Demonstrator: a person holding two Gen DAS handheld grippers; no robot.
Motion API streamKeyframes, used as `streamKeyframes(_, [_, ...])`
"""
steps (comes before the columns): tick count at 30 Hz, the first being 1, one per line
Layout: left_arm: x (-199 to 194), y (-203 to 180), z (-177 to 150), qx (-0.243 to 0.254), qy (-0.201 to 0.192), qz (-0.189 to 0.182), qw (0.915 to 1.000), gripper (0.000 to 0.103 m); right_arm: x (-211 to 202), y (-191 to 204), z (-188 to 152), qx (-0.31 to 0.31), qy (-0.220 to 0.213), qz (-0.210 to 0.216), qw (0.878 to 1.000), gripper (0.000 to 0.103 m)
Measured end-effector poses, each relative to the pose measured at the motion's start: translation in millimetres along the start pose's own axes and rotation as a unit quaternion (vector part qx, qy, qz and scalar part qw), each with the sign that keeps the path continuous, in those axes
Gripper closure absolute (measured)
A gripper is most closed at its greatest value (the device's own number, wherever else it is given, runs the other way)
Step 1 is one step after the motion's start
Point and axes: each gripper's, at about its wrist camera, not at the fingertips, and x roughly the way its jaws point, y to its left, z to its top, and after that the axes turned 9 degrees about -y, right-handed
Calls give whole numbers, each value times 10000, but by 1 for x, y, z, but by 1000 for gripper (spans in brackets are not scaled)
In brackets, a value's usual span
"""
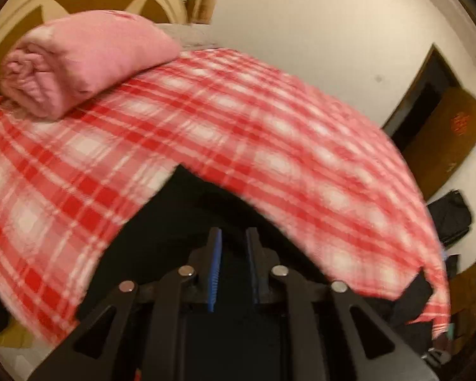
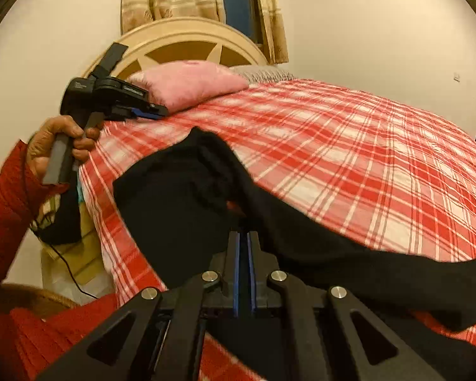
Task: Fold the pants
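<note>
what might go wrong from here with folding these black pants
1. Only the right gripper seems to pinch the pants. The left gripper is held clear of the cloth, so lifting now may leave them bunched and uneven.
2. One end trails off to the right across the plaid sheet; it could drag and twist as the cloth rises.

Black pants [image 2: 181, 209] drape over a red-and-white plaid bedspread [image 2: 349, 158] ahead of the blue-padded right tongs [image 2: 244, 238]; beyond, a pink pillow [image 2: 187, 85], cream headboard [image 2: 181, 39], a red sleeve [image 2: 6, 203].
</note>
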Motion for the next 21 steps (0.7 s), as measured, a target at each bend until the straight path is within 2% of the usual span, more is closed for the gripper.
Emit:
streamKeyframes(1, [2, 4, -2, 17, 24, 92, 10000, 75, 3, 1, -3, -14, 49, -68, 10000, 98])
streamKeyframes(3, [12, 12, -3, -148, 176, 225, 9995, 44, 9, -6, -4, 274, 40, -96, 9996, 98])
streamKeyframes(5, [21, 16, -2, -358, 312, 147, 9988, 28, 13, -17, -2, 776, -57, -26, 9970, 98])
streamKeyframes(8, [42, 9, 12, -305, 259, 235, 9989, 16, 19, -28, 3, 1183, -117, -151, 9928, 97])
streamKeyframes(9, [49, 7, 14, -272, 270, 302, 9988, 13, 22, -31, 4, 1273, -109, -154, 9917, 95])
streamKeyframes(11, [71, 0, 21, -241, 410, 381, 9981, 12, 28, -37, 3, 1447, -96, -121, 9894, 85])
streamKeyframes(13, [98, -8, 25, -262, 704, 325, 9966, 12, 29, -43, 2, 1647, -170, -57, 9862, 55])
streamKeyframes(15, [122, -17, 24, -250, 1004, 356, 9940, 12, 25, -50, 1, 1813, -313, 35, 9829, 44])
streamKeyframes(18, [149, -26, 23, -206, 1379, 601, 9884, 12, 20, -57, 3, 1845, -420, -53, 9819, 43])
streamKeyframes(21, [177, -31, 16, -278, 2026, 948, 9743, 12, 20, -60, 5, 1682, -416, -275, 9845, 43])
